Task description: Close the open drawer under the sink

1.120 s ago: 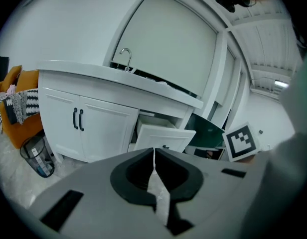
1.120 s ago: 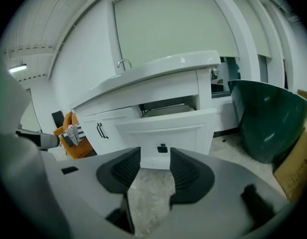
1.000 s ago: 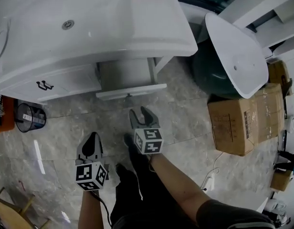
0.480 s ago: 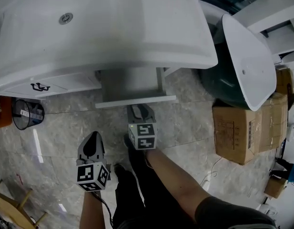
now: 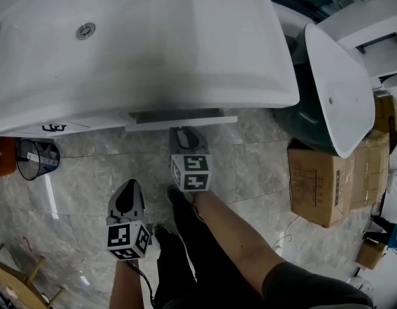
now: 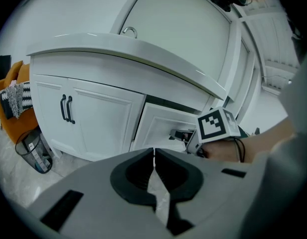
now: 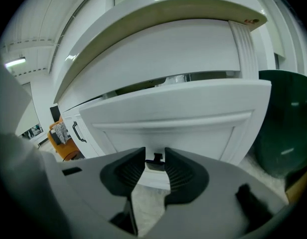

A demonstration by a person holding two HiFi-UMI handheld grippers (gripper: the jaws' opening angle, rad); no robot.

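The white drawer front (image 5: 179, 122) shows as a thin strip under the white sink (image 5: 121, 56), nearly flush with the cabinet. In the right gripper view it fills the frame (image 7: 178, 113), with a dark gap along its top. My right gripper (image 5: 185, 137) is at the drawer's face. Its jaws are closing around the small dark drawer handle (image 7: 154, 159), which spans the gap between the pads (image 7: 131, 169). My left gripper (image 5: 126, 195) hangs back over the floor, shut with nothing in it (image 6: 154, 156). From there I see the right gripper (image 6: 181, 135) against the drawer.
A wire bin (image 5: 36, 158) stands on the marble floor at the left. To the right are a dark green tub (image 5: 308, 108), a white basin (image 5: 337, 89) leaning on it, and a cardboard box (image 5: 324, 179). Cabinet doors with dark handles (image 6: 66, 108) sit left of the drawer.
The drawer has slid back under the sink, from well out to almost flush. My right gripper moved forward with it and its jaws narrowed onto the handle. The left gripper also moved forward.
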